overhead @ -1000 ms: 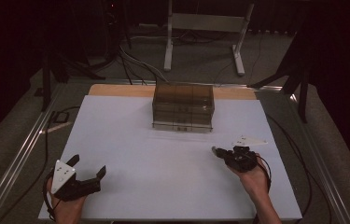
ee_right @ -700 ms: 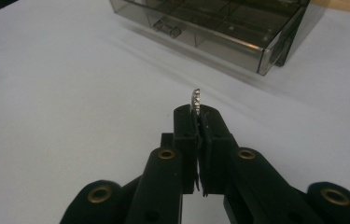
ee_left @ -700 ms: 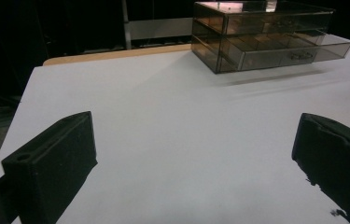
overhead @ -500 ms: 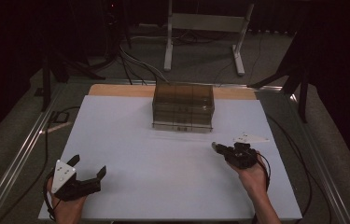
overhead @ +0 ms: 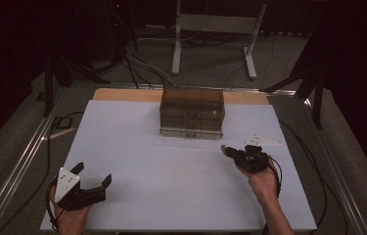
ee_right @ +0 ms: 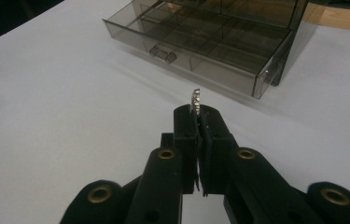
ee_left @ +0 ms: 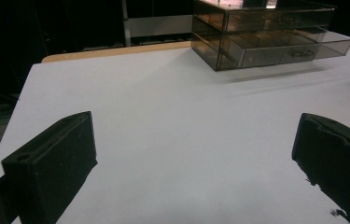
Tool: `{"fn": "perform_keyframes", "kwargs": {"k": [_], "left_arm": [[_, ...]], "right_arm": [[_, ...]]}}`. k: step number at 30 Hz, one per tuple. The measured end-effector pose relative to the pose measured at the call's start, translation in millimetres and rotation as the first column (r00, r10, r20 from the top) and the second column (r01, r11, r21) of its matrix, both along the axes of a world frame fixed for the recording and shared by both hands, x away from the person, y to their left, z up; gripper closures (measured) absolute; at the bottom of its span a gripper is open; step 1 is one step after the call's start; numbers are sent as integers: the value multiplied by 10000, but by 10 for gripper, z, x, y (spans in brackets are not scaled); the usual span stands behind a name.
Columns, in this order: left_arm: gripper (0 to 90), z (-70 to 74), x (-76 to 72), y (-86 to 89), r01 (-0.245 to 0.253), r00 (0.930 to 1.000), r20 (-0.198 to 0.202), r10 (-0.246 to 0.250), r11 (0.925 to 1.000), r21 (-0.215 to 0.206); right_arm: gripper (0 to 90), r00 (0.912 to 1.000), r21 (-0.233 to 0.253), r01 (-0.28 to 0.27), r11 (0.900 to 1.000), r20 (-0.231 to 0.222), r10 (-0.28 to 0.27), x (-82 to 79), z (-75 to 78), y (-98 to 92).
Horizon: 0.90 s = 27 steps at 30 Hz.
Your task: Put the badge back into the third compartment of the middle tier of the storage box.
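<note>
No text, label, brand, number or sign can be read anywhere in these views. The smoky clear drawer box carries no legible marking on its front or top, and its drawer fronts show plain in the left gripper view and the right gripper view. The white bench around the drawer box is unmarked. The grey plate on the left claw, well in front of the drawer box, shows small dots but no lettering. The small metal piece pinched in the right claw is too small to show any stamp.
</note>
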State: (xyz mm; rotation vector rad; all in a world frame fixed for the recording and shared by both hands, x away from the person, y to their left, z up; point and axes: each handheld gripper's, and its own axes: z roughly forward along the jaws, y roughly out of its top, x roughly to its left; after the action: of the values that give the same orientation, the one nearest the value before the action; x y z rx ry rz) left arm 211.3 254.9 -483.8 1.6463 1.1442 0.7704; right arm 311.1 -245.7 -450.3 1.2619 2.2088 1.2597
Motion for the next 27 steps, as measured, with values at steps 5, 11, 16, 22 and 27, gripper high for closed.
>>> {"fn": "perform_keyframes", "kwargs": {"k": [5,11,16,22,27], "left_arm": [[8,-1,1,-2,7,10000,-10,-7,10000,15],[7,-3,3,-5,-1,10000,-76,2,10000,66],[8,0,1,-5,1,10000,-55,-1,10000,78],[7,-1,2,-8,17,10000,-65,-16,10000,75],[7,0,1,-7,22,10000,-55,-22,10000,74]], "right_arm": [[878,10000,77,59,10000,17,-59,31,25,13],[878,9999,153,100,9998,111,-102,81,51,56],[878,9998,224,147,9996,162,-151,128,79,89],[878,9995,205,208,9996,236,-213,179,116,127],[878,9992,244,229,9994,315,-236,223,163,153]]}}
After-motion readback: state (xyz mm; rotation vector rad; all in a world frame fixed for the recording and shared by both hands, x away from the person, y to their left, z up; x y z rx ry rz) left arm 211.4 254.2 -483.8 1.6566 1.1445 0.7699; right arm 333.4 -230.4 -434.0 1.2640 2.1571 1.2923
